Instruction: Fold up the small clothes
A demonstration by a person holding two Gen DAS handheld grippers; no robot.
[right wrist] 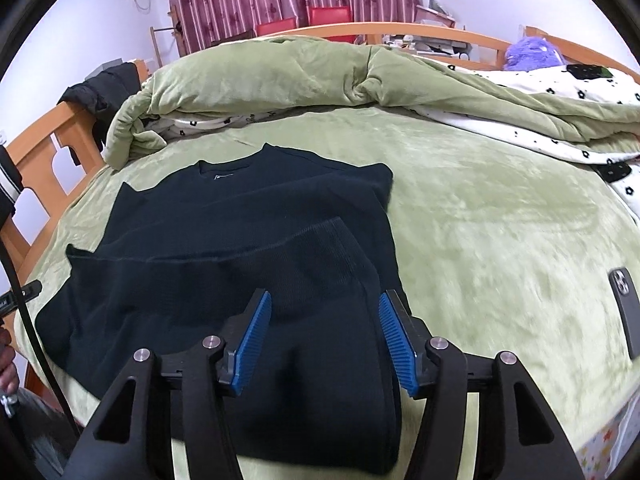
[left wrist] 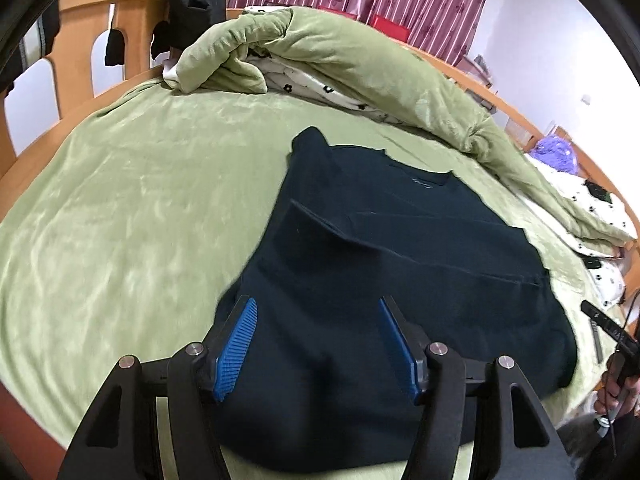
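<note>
A dark navy sweater lies flat on the green bed sheet, collar away from me, both sleeves folded in across the body. It also shows in the right wrist view. My left gripper is open above the sweater's near hem on its left side, holding nothing. My right gripper is open above the near hem on its right side, holding nothing. The right gripper's handle shows at the right edge of the left wrist view.
A rolled green quilt with white flowered lining lies along the far side of the bed. A wooden headboard with dark clothes hung on it stands at the left. A phone lies on the sheet at the right. A purple plush toy sits far right.
</note>
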